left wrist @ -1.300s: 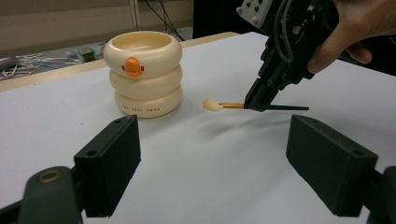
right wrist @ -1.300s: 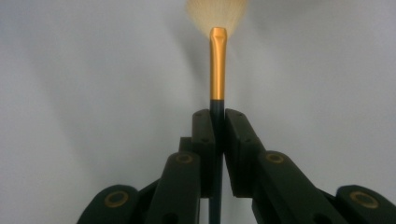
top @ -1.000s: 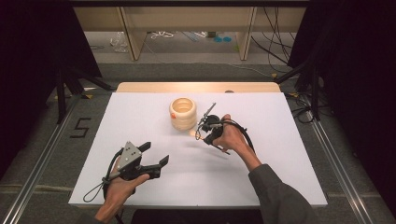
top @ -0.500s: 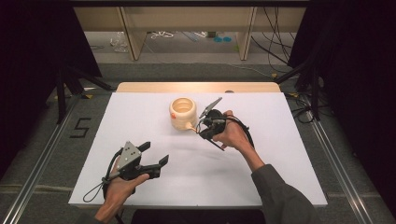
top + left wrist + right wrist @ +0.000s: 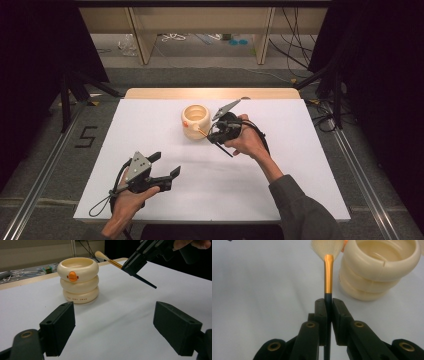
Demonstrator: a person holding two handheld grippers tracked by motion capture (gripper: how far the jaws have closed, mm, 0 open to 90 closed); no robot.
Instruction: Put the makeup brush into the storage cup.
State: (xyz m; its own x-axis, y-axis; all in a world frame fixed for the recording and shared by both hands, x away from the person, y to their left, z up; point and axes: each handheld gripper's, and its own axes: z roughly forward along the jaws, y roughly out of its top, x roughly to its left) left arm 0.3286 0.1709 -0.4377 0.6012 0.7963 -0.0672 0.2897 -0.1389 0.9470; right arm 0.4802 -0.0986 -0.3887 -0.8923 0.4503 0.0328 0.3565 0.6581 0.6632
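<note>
In the right gripper view the brush's (image 5: 328, 272) bristles are cut off at the top edge, and the cream ringed pot (image 5: 195, 120) looks empty, as far as its inside shows. The left gripper (image 5: 167, 166) rests low over the white table (image 5: 300, 190), jaws wide apart on nothing. The right gripper (image 5: 212, 134), just beside the pot, is clamped on the brush's dark handle, bristles by the rim.

My worktable (image 5: 150, 130), covered by a plain white sheet, fills the middle of the high view, with a strip of pale wood (image 5: 210, 93) showing along its far edge. Standing directly on the sheet, just above the centre of the frame, is a cream holder (image 5: 195, 121) shaped like three stacked rings, with a small orange beak on its top ring and fine lettering around its base. Grey floor (image 5: 50, 165) and metal rails (image 5: 365, 185) flank the table on both sides.
</note>
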